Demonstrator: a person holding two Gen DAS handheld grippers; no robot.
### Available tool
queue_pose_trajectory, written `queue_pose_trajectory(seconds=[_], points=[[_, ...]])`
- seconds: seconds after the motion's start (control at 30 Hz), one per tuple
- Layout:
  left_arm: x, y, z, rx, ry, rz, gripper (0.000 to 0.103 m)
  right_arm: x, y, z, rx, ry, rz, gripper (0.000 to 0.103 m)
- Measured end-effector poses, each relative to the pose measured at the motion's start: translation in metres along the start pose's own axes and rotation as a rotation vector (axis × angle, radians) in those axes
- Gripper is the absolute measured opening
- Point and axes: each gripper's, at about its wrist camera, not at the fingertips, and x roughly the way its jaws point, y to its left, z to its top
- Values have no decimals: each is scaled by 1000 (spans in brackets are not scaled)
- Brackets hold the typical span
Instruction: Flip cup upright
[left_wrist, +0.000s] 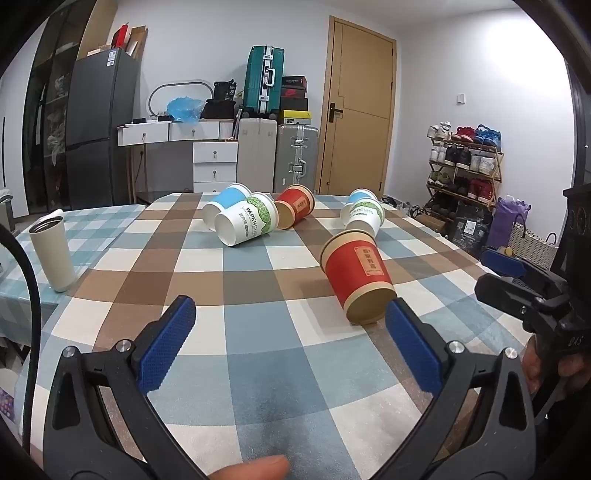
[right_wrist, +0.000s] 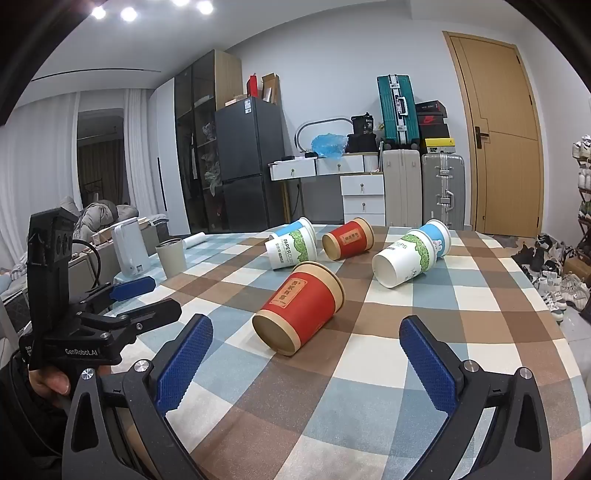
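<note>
Several paper cups lie on their sides on a checked tablecloth. The nearest is a red cup (left_wrist: 356, 275) (right_wrist: 301, 306), its base towards me. Further back lie a green-print white cup (left_wrist: 247, 221) (right_wrist: 291, 247), a blue cup (left_wrist: 225, 201), a second red cup (left_wrist: 295, 206) (right_wrist: 347, 238), and another green-print white cup (left_wrist: 364, 214) (right_wrist: 404, 258) with a blue cup (right_wrist: 437, 234) behind it. My left gripper (left_wrist: 290, 321) is open and empty, just short of the near red cup. My right gripper (right_wrist: 306, 339) is open and empty, also just in front of it.
A beige tumbler (left_wrist: 51, 253) (right_wrist: 171, 256) stands upright at the table's left, next to a white kettle (right_wrist: 129, 247). The table edge (left_wrist: 461, 254) falls away on the right, with a shoe rack (left_wrist: 465, 166) beyond. Suitcases and drawers stand behind the table.
</note>
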Motion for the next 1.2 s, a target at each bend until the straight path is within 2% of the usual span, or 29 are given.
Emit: queue_pose_trajectory(seconds=[1.2], points=[[4, -2, -1, 2, 15, -21, 102, 0, 0, 0, 1, 5, 0, 103]])
